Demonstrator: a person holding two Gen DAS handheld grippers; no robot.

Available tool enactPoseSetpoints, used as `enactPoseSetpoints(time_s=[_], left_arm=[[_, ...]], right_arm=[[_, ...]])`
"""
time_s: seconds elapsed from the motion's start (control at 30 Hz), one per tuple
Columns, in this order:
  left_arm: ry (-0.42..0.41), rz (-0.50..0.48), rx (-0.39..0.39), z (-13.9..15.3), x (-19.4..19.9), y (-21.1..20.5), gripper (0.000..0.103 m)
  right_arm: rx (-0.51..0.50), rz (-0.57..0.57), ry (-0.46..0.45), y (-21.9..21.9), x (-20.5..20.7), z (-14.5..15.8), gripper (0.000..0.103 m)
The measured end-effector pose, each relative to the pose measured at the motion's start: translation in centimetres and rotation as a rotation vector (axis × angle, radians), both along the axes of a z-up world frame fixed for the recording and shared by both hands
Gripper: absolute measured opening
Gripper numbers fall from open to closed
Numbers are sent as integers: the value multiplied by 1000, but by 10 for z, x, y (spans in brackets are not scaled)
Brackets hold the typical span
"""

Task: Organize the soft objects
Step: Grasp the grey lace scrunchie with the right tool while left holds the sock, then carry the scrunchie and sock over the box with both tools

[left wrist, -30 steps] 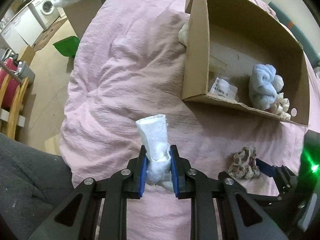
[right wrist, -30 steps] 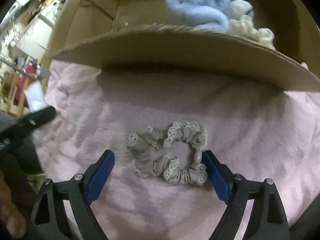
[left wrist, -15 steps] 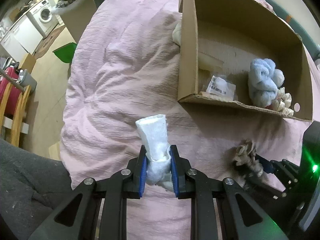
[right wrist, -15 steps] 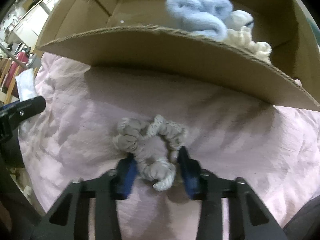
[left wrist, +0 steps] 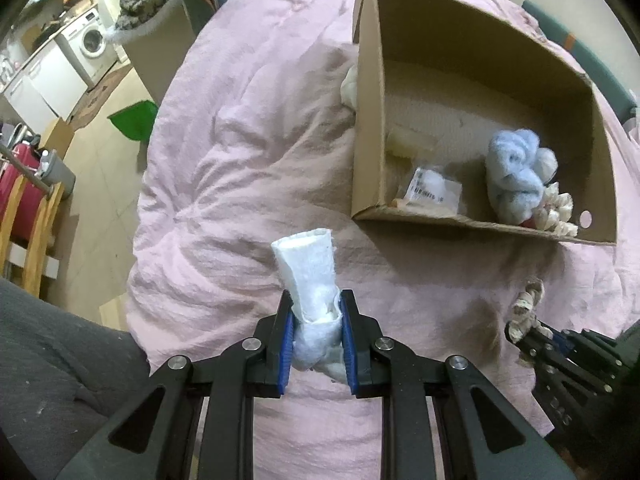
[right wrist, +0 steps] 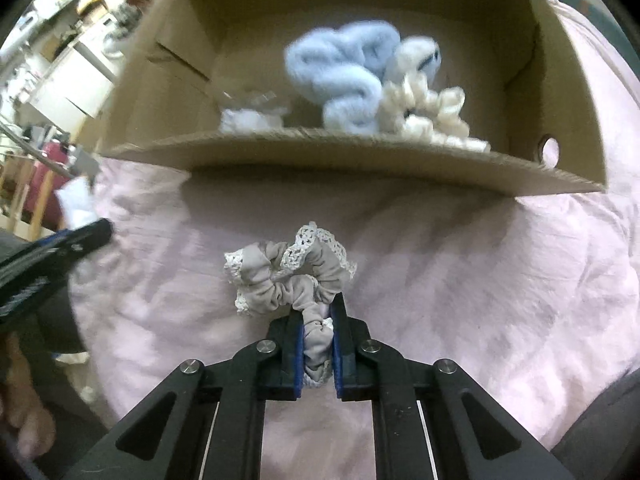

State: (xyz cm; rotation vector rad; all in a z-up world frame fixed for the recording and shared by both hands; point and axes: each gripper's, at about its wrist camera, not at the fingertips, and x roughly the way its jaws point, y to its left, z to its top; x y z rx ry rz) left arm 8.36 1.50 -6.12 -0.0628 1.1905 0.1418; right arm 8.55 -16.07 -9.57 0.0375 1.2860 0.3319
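Right wrist, jaws pinching grey scrunchie (right wrist: 292,276)

Two claws are seen: the left claw (left wrist: 316,332), by which one white folded cloth (left wrist: 310,272) is clamped, and the right claw (right wrist: 318,344), by which one grey lace-edged scrunchie (right wrist: 288,276) is clamped. One cardboard box (left wrist: 366,120) is counted on the one pink bed cover (left wrist: 240,160). Inside the box, one light blue fluffy bundle (right wrist: 340,68), one cream scrunchie (right wrist: 424,116) and one clear packet with a barcode label (left wrist: 434,192) are counted. One washing machine (left wrist: 92,40) is visible in the background.
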Motion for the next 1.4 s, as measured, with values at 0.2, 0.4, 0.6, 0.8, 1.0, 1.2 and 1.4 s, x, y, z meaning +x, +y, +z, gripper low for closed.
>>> enactPoseSetpoints(time_s=[0.2,0.4,0.6,0.8,1.0,1.2,1.4], left_arm=[[-105,-39,3,27,-9,-6,19],[-170,-45,-60,45,-13,-3,19],[-247,-72,-85,63,-9,-9,19],[-307,-154,-46,78,11,-25,19],[-341,-208,-43,80,38,-39,19],[-356,-238,-77,64,60,-49,19],[-314,-269,-63,45,69,-53,20]], right_arm=[[74,11,-99,-17,-9,38,12],[178,-11,-155,-28,-19,66,12],[246,-57,-232,-49,-16,94,12],[266,-96,-255,-70,-2,98,12],[292,-122,-259,-79,25,93,12],[277,-159,-234,-80,42,76,12],[224,-177,-213,-78,43,61,13]])
